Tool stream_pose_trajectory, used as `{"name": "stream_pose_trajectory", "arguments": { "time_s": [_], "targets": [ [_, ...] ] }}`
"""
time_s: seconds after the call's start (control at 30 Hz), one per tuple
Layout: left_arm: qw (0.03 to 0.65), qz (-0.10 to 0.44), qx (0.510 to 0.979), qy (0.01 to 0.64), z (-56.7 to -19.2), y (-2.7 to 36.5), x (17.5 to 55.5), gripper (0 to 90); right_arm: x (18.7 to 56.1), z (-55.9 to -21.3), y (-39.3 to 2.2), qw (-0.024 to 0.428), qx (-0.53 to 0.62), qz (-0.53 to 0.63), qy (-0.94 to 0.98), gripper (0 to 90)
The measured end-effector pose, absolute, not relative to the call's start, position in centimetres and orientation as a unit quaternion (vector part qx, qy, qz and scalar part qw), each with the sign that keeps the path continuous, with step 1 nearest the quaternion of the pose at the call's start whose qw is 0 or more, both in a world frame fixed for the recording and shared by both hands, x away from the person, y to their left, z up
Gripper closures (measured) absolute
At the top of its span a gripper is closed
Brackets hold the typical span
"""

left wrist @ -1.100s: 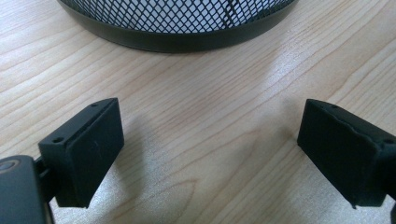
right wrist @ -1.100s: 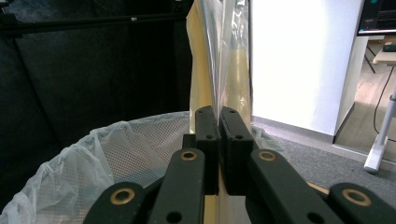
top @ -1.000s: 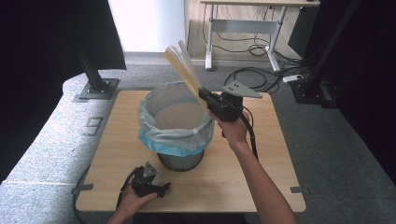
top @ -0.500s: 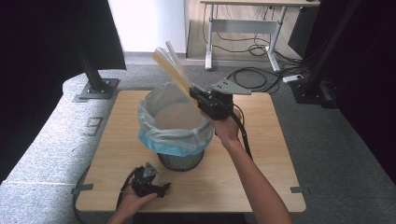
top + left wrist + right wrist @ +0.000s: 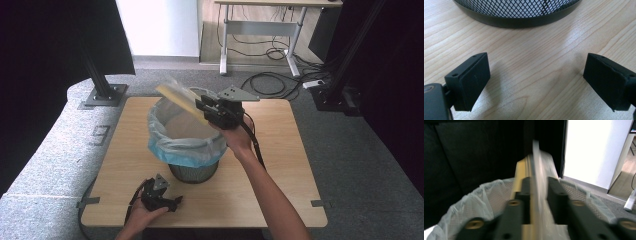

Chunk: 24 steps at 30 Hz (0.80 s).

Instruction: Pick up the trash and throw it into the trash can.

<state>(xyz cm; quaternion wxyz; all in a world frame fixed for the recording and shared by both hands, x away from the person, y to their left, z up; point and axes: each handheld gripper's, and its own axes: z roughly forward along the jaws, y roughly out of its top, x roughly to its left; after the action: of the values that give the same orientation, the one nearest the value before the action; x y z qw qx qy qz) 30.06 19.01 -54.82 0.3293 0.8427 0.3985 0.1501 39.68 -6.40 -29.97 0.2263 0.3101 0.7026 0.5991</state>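
The right gripper (image 5: 202,107) is clamped on a yellow packet in clear wrap (image 5: 181,100), held above the far rim of the lined mesh bin (image 5: 186,145). The left gripper (image 5: 172,202) rests on the table (image 5: 280,165) near the bin's base, jaws wide apart and empty.

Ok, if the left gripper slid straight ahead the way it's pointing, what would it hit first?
Probably the black wire-mesh wastebasket. The open left gripper sits low over the light wooden table, with bare wood between.
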Motion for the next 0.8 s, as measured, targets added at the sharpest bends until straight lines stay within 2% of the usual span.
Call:
{"name": "stream_pose_trajectory", "arguments": {
  "time_s": [0.07, 0.2, 0.8],
  "targets": [
    [0.329, 0.150, 0.843, 0.398, -54.8, 19.0, 30.1, 6.7, 39.6, -30.2, -6.2, 0.251, 0.317, 0.572, 0.714, 45.4],
    [0.329, 0.150, 0.843, 0.399, -54.8, 19.0, 30.1, 6.7, 39.4, -30.5, -6.7, 0.262, 0.330, 0.558, 0.715, 38.5],
    [0.330, 0.149, 0.842, 0.399, -54.8, 19.0, 30.1, 6.6, 36.2, -33.4, -14.8, 0.270, 0.343, 0.578, 0.689, 33.2]
  ]
}}
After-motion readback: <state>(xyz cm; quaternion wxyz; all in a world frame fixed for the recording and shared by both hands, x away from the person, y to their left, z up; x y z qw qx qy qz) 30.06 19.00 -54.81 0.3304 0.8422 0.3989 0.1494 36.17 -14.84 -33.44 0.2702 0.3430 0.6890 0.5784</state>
